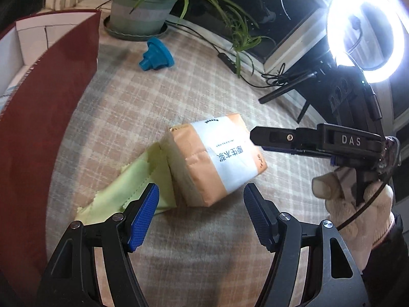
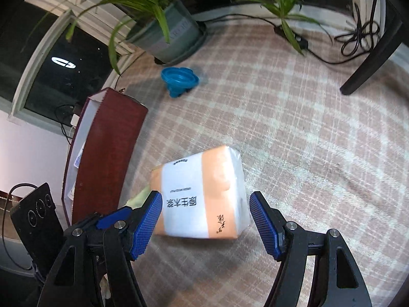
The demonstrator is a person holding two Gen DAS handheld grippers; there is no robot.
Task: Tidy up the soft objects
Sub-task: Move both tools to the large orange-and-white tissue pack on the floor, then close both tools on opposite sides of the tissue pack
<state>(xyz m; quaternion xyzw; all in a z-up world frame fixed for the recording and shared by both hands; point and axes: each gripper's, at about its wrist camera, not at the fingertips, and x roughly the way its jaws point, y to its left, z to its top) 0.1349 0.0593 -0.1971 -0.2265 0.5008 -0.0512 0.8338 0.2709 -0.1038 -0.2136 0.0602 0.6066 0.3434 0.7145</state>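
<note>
An orange and white tissue pack (image 1: 217,158) lies on the checked cloth, partly on a pale green cloth (image 1: 135,186). My left gripper (image 1: 202,202) is open and empty, just short of the pack. The right gripper also shows in the left wrist view (image 1: 258,138), side on at the pack's right end. In the right wrist view my right gripper (image 2: 205,209) is open, its blue pads (image 2: 147,225) either side of the near end of the tissue pack (image 2: 204,197). Only a corner of the green cloth (image 2: 139,197) shows there.
A dark red open box (image 1: 43,117) stands at the left, also in the right wrist view (image 2: 102,158). A blue collapsible funnel (image 1: 156,53) and a potted plant (image 1: 143,7) are at the back. A ring light (image 1: 365,33), tripod and cables stand at the right.
</note>
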